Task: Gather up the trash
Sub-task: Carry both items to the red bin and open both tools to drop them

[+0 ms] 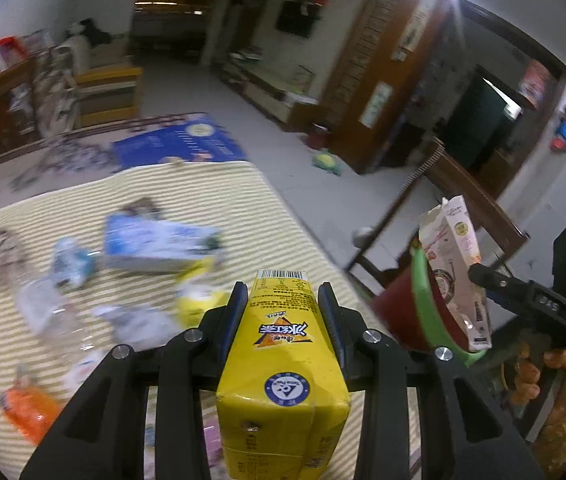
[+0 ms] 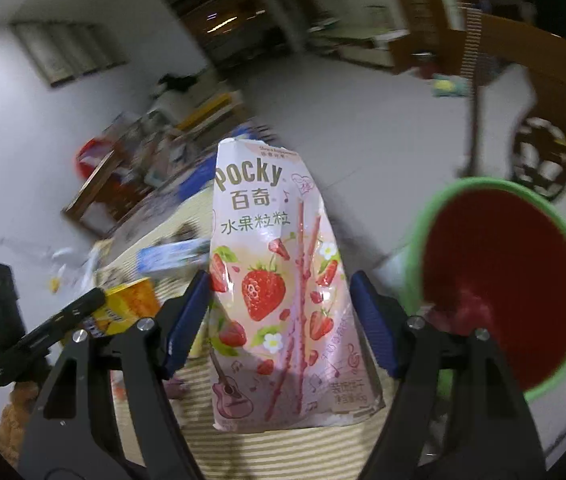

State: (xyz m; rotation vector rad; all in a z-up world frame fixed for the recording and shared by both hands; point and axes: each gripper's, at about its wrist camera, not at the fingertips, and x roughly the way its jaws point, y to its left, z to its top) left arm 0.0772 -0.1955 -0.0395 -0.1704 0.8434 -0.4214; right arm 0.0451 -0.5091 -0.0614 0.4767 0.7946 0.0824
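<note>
Left wrist: left tongs (image 1: 283,316) clamp yellow carton (image 1: 283,364); right tongs (image 2: 281,316) grasp Pocky box (image 2: 275,280) beside red bin (image 2: 499,280).

A yellow drink carton (image 1: 283,360) lies lengthwise, clamped at its sides. A pink Pocky box (image 2: 279,292), top torn open, stands upright just left of the red, green-rimmed bin (image 2: 499,288).
</note>
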